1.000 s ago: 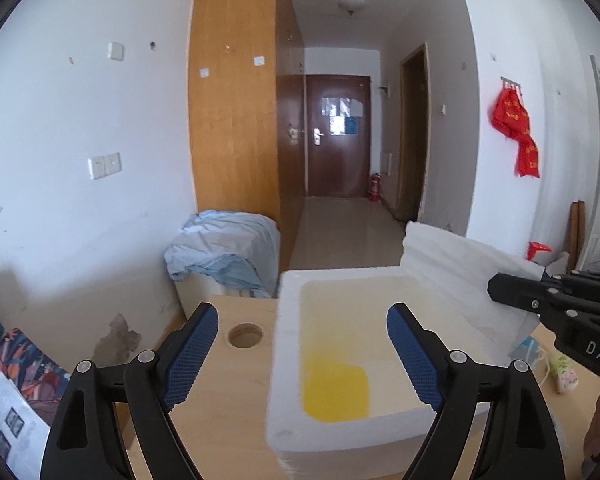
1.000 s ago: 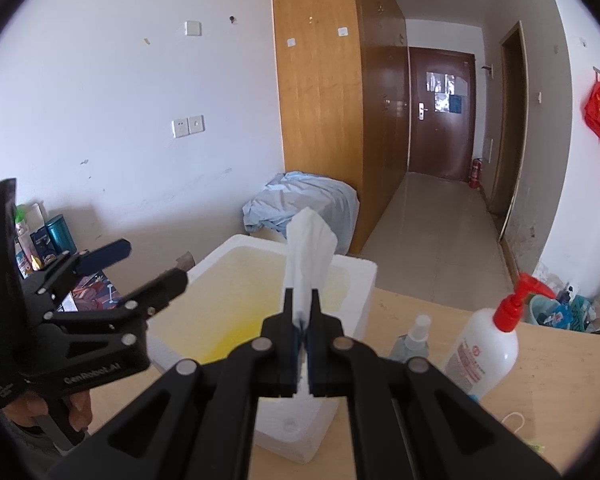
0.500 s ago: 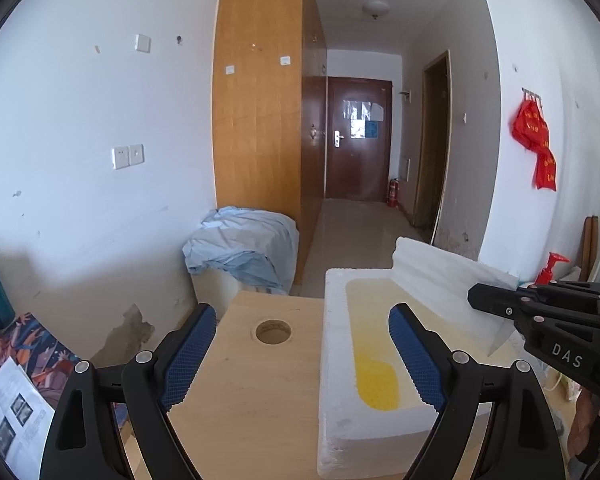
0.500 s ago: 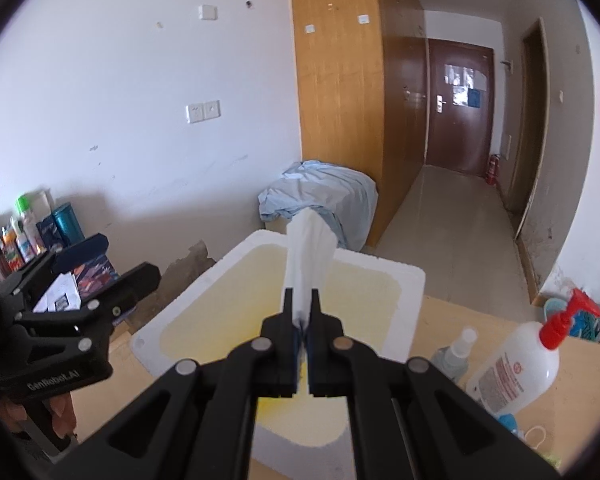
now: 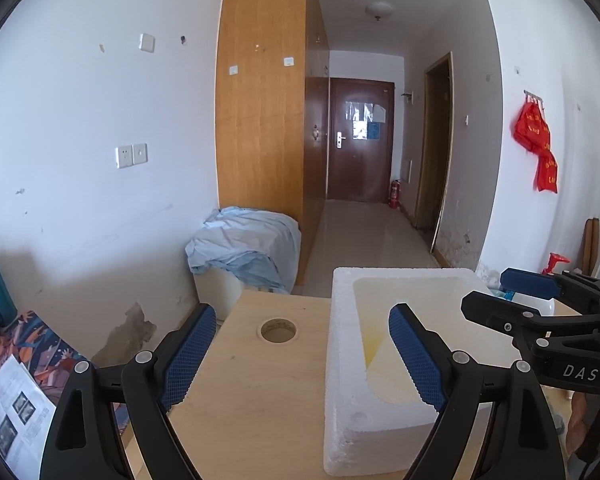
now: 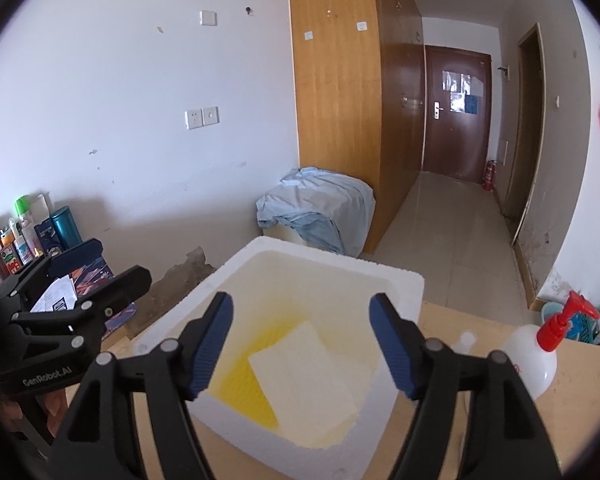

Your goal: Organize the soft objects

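Note:
A white foam box (image 6: pixel 400 280) stands on the wooden table (image 5: pixel 252 400). Inside it a white soft sheet (image 6: pixel 304 376) lies flat over a yellow cloth (image 6: pixel 244 384). My right gripper (image 6: pixel 302 306) hangs above the box; its jaws are opening and nothing is between them. In the left wrist view the box (image 5: pixel 340 360) shows a corner of the yellow cloth (image 5: pixel 370 350), and the right gripper (image 5: pixel 488 292) reaches in from the right. My left gripper (image 5: pixel 302 316) is open and holds nothing. It straddles the box's left wall and appears at the left as the left gripper (image 6: pixel 116 262).
A round hole (image 5: pixel 278 330) is cut in the table left of the box. A white pump bottle with a red head (image 6: pixel 532 356) and a small clear bottle (image 6: pixel 466 340) stand right of the box. Beyond the table sits a blue-draped bin (image 6: pixel 316 212); bottles (image 6: pixel 28 232) line the left wall.
My right gripper went from shut on the upright white sheet to open, and the sheet has dropped flat into the box. The left gripper drifted left, away from over the box.

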{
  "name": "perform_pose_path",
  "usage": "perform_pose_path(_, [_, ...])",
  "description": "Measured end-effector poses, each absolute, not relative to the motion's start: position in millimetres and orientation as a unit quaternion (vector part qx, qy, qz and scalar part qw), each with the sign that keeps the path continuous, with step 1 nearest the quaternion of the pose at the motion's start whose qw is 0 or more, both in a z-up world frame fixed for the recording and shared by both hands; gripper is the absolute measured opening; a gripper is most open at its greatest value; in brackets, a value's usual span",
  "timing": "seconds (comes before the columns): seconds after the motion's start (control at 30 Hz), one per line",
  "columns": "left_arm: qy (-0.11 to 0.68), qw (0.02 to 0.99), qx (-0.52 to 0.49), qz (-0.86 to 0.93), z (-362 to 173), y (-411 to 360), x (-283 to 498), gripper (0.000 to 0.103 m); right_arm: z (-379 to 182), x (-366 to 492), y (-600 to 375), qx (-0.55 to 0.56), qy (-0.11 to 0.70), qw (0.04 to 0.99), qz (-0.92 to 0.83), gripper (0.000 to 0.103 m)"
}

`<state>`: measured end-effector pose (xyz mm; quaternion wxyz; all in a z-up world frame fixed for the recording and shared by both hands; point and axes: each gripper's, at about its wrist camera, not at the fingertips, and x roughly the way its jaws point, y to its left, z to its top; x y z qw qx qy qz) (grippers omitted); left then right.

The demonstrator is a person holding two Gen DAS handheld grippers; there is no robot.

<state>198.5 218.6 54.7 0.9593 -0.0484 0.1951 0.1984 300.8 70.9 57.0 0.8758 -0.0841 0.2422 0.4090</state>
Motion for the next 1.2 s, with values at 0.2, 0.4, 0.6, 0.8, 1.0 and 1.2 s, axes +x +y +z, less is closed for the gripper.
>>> perform_pose_path(0.2, [0.196, 0.96, -0.049, 0.196, 56, 216, 198, 0.089, 58, 302, 68, -0.074, 0.248, 0.875, 0.409, 0.081])
perform_pose_path(0.4, [0.189, 0.962, -0.053, 0.192, 62, 208, 189, 0.089, 63, 296, 56, -0.063, 0.244, 0.877, 0.408, 0.091])
perform_pose_path(0.6, [0.182, 0.965, -0.046, 0.184, 70, 191, 177, 0.089, 68, 286, 44, -0.057, 0.239, 0.882, 0.401, 0.102])
perform_pose_path(0.8, [0.171, 0.968, -0.05, 0.175, 80, 179, 159, 0.089, 74, 267, 25, -0.05, 0.231, 0.887, 0.397, 0.103])
perform_pose_path(1.0, [0.167, 0.971, -0.046, 0.167, 87, 161, 141, 0.089, 77, 249, 1, -0.043, 0.22, 0.897, 0.382, 0.103])
perform_pose_path(1.2, [0.159, 0.974, -0.046, 0.156, 89, 142, 118, 0.09, 81, 228, -19, -0.031, 0.21, 0.9, 0.381, 0.103])
